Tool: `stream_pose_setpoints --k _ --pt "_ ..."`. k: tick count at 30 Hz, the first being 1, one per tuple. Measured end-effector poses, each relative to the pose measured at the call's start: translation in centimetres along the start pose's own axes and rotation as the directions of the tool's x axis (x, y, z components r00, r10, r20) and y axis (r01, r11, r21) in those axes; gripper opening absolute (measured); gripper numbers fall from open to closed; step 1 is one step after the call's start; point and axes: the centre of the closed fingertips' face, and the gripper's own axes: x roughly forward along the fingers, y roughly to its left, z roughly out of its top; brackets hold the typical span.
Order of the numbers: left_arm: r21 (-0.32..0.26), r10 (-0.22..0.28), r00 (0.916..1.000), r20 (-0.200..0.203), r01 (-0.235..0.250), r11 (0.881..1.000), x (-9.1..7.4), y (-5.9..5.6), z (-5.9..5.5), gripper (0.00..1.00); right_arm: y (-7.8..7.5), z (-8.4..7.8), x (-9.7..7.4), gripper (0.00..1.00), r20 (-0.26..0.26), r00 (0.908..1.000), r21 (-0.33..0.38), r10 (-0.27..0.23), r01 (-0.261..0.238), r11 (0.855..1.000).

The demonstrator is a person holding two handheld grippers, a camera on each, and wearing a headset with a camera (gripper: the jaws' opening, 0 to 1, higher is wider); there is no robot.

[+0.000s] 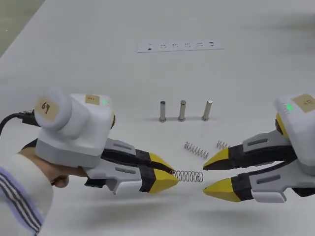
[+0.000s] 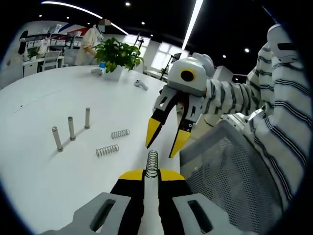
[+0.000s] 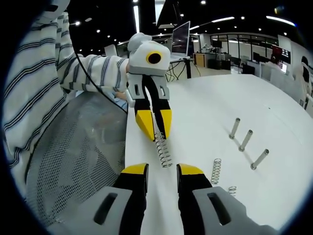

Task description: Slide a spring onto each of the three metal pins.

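Three upright metal pins [image 1: 182,110] stand in a row on the white table, bare; they also appear as pins [image 2: 71,128] and pins [image 3: 245,140]. My left gripper [image 1: 173,175] is shut on one end of a spring [image 1: 189,175], which sticks out level toward the right. My right gripper [image 1: 212,177] is open, its tips on either side of the spring's free end without touching it. In the right gripper view the held spring [image 3: 163,149] points at my open right gripper [image 3: 161,170]. Two loose springs [image 1: 196,149] [image 1: 222,145] lie in front of the pins.
A white strip with sockets [image 1: 179,46] lies flat at the far side of the table. A potted plant [image 2: 117,54] stands on the table further off. A mesh chair back [image 2: 230,166] is beside the table's near edge.
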Motion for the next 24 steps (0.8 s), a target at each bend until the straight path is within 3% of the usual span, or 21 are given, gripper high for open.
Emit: stream_pose_setpoints --k 8,18,24 --pt "0.007 -0.018 0.9998 -0.006 0.018 1.000 0.3 -0.2 0.3 0.02 -0.2 -0.3 0.6 0.22 -0.022 0.9997 -0.009 0.007 -0.007 1.000" --pt "0.007 -0.038 0.9992 -0.011 0.038 0.999 0.6 -0.6 0.2 0.02 -0.1 -0.5 0.9 0.10 -0.032 0.9989 -0.008 0.034 -0.035 0.999" --pt "0.011 -0.045 0.9988 -0.020 0.045 0.999 0.6 -0.6 0.0 0.02 0.3 -0.7 1.1 0.09 -0.035 0.9977 -0.008 0.059 -0.059 0.998"
